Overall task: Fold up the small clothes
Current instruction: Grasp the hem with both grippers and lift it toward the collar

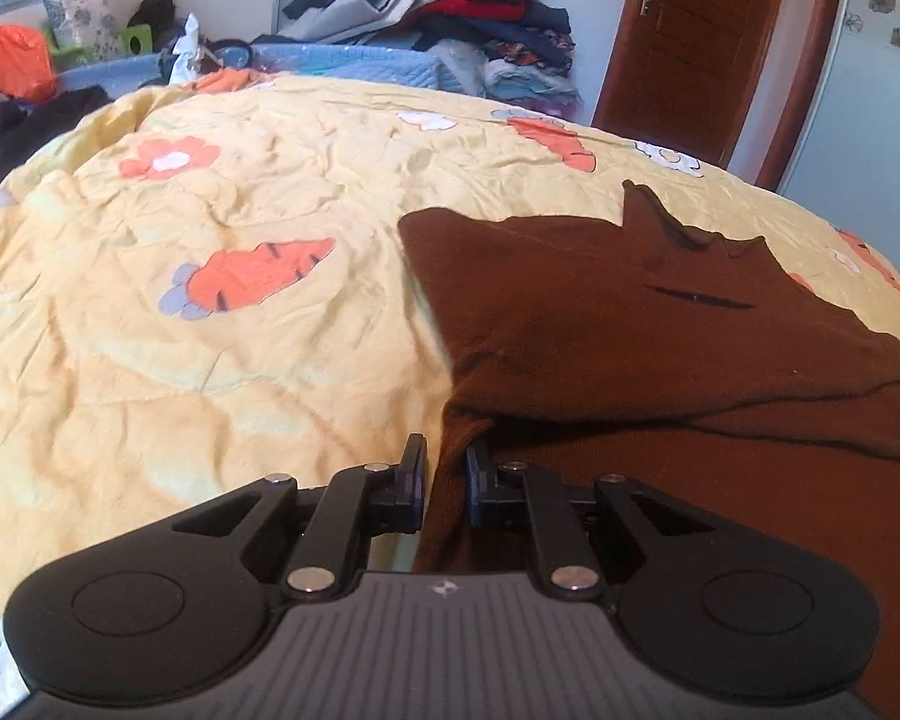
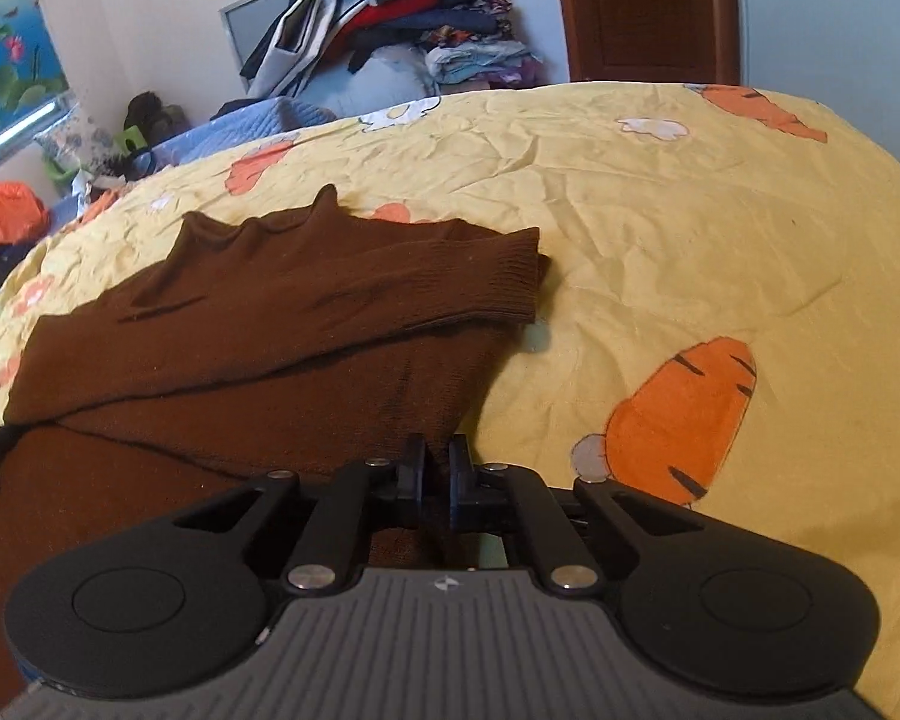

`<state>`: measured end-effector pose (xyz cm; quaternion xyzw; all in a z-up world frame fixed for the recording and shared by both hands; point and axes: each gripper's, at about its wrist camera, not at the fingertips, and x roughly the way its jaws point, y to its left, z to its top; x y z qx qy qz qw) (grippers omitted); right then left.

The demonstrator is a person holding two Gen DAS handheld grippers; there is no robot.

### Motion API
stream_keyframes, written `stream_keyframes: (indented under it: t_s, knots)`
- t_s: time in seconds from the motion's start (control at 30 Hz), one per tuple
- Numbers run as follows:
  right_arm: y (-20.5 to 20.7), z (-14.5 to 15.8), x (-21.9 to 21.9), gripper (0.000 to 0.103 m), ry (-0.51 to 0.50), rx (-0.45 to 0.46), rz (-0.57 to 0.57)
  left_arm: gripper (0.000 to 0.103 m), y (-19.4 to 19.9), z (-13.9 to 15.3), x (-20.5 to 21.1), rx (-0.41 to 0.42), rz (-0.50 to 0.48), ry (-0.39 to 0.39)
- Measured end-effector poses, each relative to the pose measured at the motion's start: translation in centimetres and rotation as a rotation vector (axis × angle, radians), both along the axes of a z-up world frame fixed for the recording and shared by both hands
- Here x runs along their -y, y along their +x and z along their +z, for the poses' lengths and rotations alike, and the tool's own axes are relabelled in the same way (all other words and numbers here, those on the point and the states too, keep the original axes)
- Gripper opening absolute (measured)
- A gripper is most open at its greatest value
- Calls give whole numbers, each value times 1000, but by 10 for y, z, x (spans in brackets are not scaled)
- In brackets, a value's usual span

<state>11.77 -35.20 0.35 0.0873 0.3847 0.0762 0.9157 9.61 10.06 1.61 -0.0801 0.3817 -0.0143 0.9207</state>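
A small brown knit sweater [image 1: 630,324] lies on the yellow carrot-print bedspread [image 1: 210,330], its sleeves folded across the body. My left gripper [image 1: 447,468] is shut on the sweater's near left edge, with the cloth pinched between its fingers. In the right wrist view the sweater [image 2: 270,324] lies to the left, a ribbed sleeve cuff [image 2: 510,276] pointing right. My right gripper [image 2: 438,465] is shut on the sweater's near right edge. The held hem is lifted a little off the bedspread [image 2: 690,240].
A tall pile of mixed clothes [image 1: 450,6] sits at the far end of the bed beside a brown door [image 1: 690,42]. An orange bag [image 1: 12,66] and dark clothes lie at the far left. A blue quilt [image 2: 240,132] lies behind the bedspread.
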Motion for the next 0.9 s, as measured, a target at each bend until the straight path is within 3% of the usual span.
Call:
stream_keyframes:
  t_s: [0.03, 0.07, 0.1, 0.17, 0.2, 0.23, 0.27, 0.3, 0.33, 0.37, 0.4, 0.43, 0.47, 0.53, 0.67, 0.7, 0.73, 0.77, 0.8, 0.83, 0.87, 0.9]
  knots:
    - [-2, 1, -1, 24, 7, 2, -12, 13, -6, 2, -3, -12, 3, -38]
    - [-8, 3, -2, 40, 32, 4, -20, 14, -15, 4, -6, -17, 5, -73]
    - [-15, 6, -2, 63, 57, 4, -23, 20, -25, 5, -8, -22, 2, -108]
    - [-38, 13, -1, 87, 82, 35, 4, 55, -48, 4, -11, -22, -4, -156]
    - [-50, 15, -1, 86, 72, 52, 9, 84, -59, 2, -11, -10, 5, -168]
    - [-58, 15, -2, 85, 54, 52, 14, 91, -70, 0, -11, 14, 17, -175]
    - [-63, 13, -2, 76, 44, 32, 19, 91, -77, -2, -9, 22, 17, -178]
    - [-65, 9, -3, 57, 50, 6, 26, 91, -82, -3, -5, 35, 9, -166]
    - [-66, 4, -4, 49, 58, -20, 42, 90, -83, -3, 1, 40, 1, -145]
    - [-71, 2, -8, 28, 32, 7, 55, 90, -82, -4, 7, 43, -5, -113]
    - [-71, 1, -11, 12, 16, 3, 69, 79, -80, -3, 13, 45, -12, -76]
    - [-69, 0, -9, 11, 26, -8, 71, 36, -79, -3, 18, 54, -21, -26]
    - [-69, -1, -5, 8, 46, -4, 66, 16, -77, -4, 22, 56, -26, 37]
    - [-71, -5, 9, 7, 87, 0, 48, 8, -76, -6, 13, 66, -49, 37]
    - [-79, -7, 20, 9, 122, -4, 11, 8, -80, -4, -1, 44, -66, 7]
    - [-82, -5, 19, 21, 126, -12, 1, 8, -82, -3, -5, 25, -62, -40]
    - [-86, -4, 19, 29, 160, -30, -7, 11, -86, -2, -10, 1, -51, -99]
    - [-91, -1, 21, 55, 208, -51, -12, 14, -90, -1, -14, -29, -46, -160]
    - [-99, 1, 24, 78, 260, -63, -3, 27, -98, -2, -20, -56, -48, -239]
    - [-110, 3, 25, 83, 297, -65, 10, 48, -108, -3, -26, -64, -51, -318]
    - [-119, 4, 27, 85, 326, -76, 22, 62, -118, -5, -32, -60, -55, -397]
    - [-128, 2, 29, 84, 364, -104, 39, 84, -129, -8, -37, -59, -61, -483]
